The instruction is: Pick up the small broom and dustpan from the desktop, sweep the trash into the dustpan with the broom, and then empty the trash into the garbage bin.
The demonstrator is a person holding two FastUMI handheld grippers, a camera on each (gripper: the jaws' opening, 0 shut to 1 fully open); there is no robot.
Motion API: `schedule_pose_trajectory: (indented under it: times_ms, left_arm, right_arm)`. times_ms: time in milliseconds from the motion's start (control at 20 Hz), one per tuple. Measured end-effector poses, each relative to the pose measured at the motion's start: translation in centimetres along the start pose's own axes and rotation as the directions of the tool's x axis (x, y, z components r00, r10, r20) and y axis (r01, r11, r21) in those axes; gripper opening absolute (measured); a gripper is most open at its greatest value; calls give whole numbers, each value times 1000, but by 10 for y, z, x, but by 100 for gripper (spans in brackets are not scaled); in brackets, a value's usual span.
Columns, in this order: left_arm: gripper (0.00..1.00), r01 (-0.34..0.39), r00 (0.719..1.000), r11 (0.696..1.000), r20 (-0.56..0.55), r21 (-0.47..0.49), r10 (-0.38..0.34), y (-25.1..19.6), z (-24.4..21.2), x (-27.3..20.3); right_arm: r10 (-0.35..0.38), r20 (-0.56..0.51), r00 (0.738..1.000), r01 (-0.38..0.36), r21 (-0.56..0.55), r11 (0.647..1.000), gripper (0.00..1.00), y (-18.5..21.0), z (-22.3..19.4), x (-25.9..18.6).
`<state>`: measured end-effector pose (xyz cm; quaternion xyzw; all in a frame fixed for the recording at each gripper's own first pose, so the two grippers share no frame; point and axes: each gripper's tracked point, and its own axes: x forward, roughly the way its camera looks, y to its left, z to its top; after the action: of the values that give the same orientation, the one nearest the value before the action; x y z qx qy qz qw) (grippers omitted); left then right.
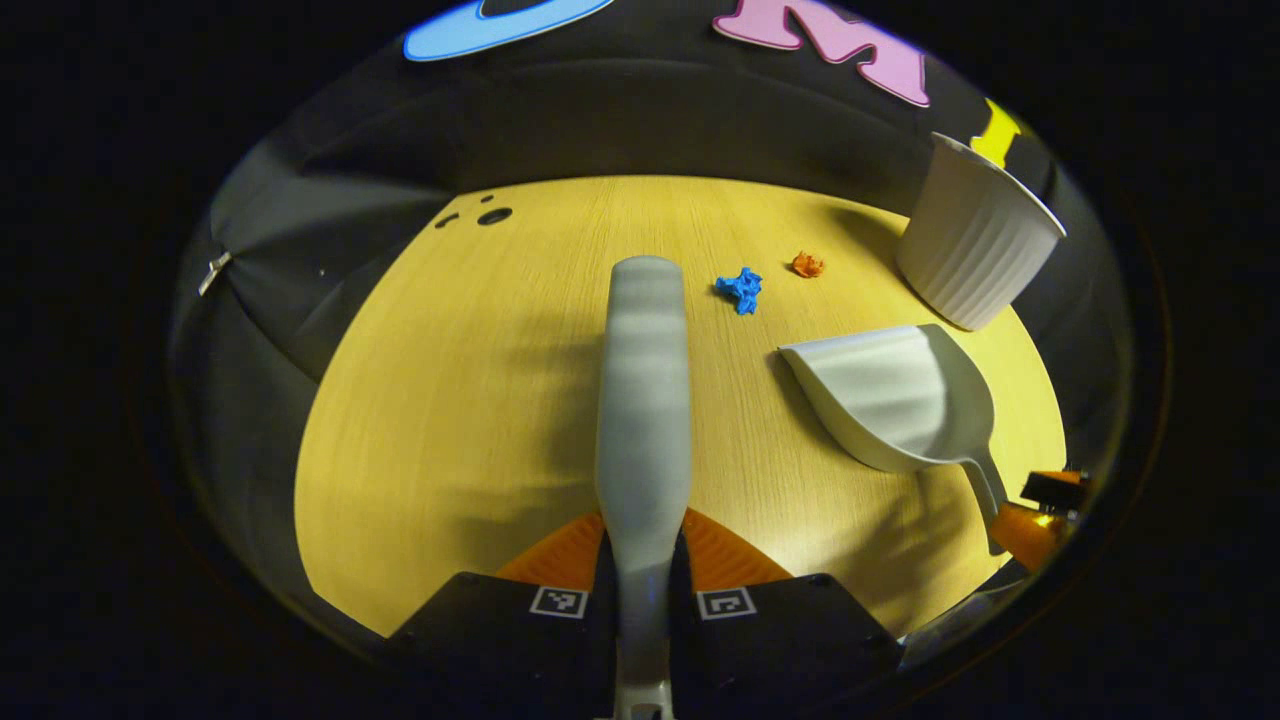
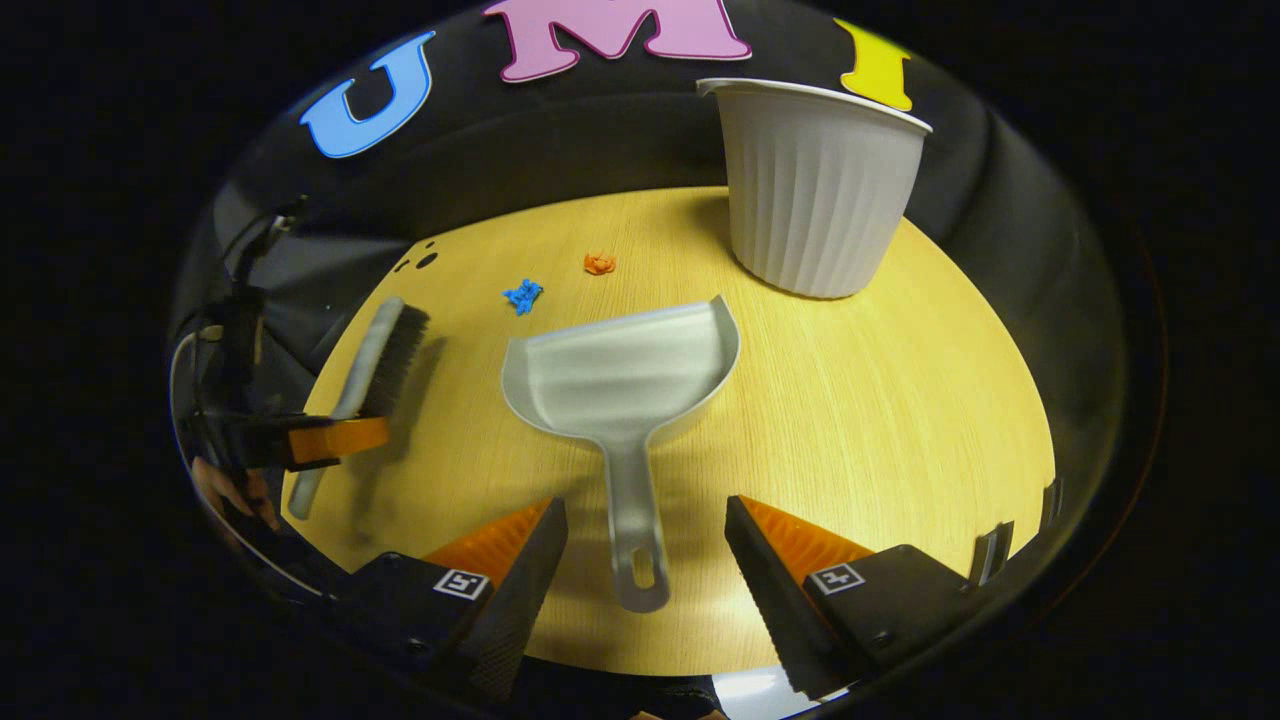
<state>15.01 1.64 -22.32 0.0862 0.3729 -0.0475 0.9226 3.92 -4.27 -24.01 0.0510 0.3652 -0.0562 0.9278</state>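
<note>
My left gripper is shut on the grey small broom, which points forward over the yellow desktop. In the right gripper view that broom hangs bristles-down a little above the desk, held by the left gripper. The grey dustpan lies flat on the desk. Its handle runs between the spread fingers of my open right gripper, untouched. Blue crumpled trash and orange crumpled trash lie beyond the pan. The white ribbed garbage bin stands at the back right.
From the left gripper view, the dustpan sits right of the broom, with the blue scrap, the orange scrap and the bin behind it. Small dark holes mark the desk's far left. The desk edge curves close on both sides.
</note>
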Motion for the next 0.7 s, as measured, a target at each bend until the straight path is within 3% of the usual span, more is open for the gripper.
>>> schedule_pose_trajectory:
  times_ms: [350,450,700]
  left_arm:
    - [24,-48,997,992,59,119,42,10,-12,-65]
    - [25,-95,994,984,68,151,85,26,-17,-73]
    - [25,-85,996,996,40,11,85,41,-34,-77]
  right_arm:
    - [-48,-62,997,47,-24,999,98,-5,-5,39]
    - [-77,-85,993,75,-32,997,98,-9,-9,50]
    - [-93,-119,989,91,-24,996,98,-3,-11,70]
